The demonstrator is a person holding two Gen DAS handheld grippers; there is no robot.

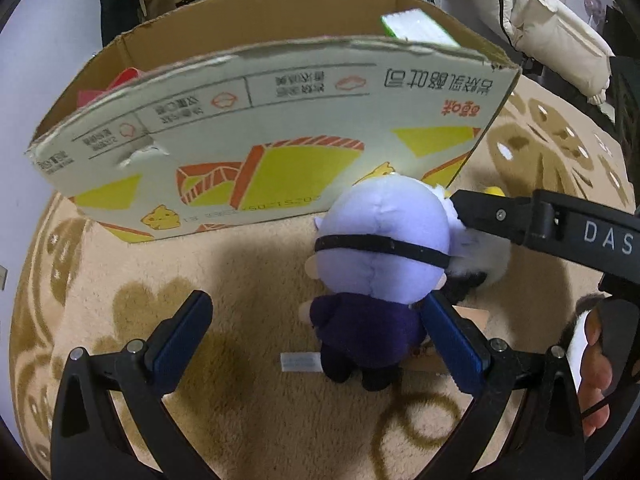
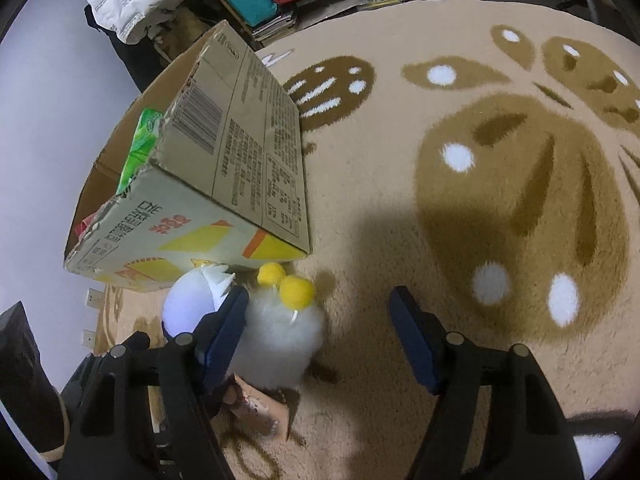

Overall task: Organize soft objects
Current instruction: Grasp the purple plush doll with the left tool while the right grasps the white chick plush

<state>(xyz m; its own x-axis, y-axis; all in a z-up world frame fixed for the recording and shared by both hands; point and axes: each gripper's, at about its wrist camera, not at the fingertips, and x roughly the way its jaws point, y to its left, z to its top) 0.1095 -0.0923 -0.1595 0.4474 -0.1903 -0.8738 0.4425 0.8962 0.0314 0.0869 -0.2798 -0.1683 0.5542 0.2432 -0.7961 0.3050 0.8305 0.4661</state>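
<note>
A plush doll (image 1: 384,240) with a lavender head, a black band and a dark purple body lies on the carpet in front of the cardboard box (image 1: 280,120). My left gripper (image 1: 320,336) stands open around the doll's body, which rests against the right pad. Beside the doll sits a white fluffy toy (image 2: 280,340) with two yellow pompoms. My right gripper (image 2: 318,336) is open over this toy, its left pad brushing the fluff and its right pad well clear. The doll's head (image 2: 186,308) shows to the left of that pad.
The open box (image 2: 224,160) holds a green pack (image 2: 140,148) and something red. A brown card (image 2: 260,408) lies under the toys, a white label (image 1: 300,362) by the doll's feet. The patterned beige carpet (image 2: 480,200) spreads to the right. Clothes and shelves crowd the back.
</note>
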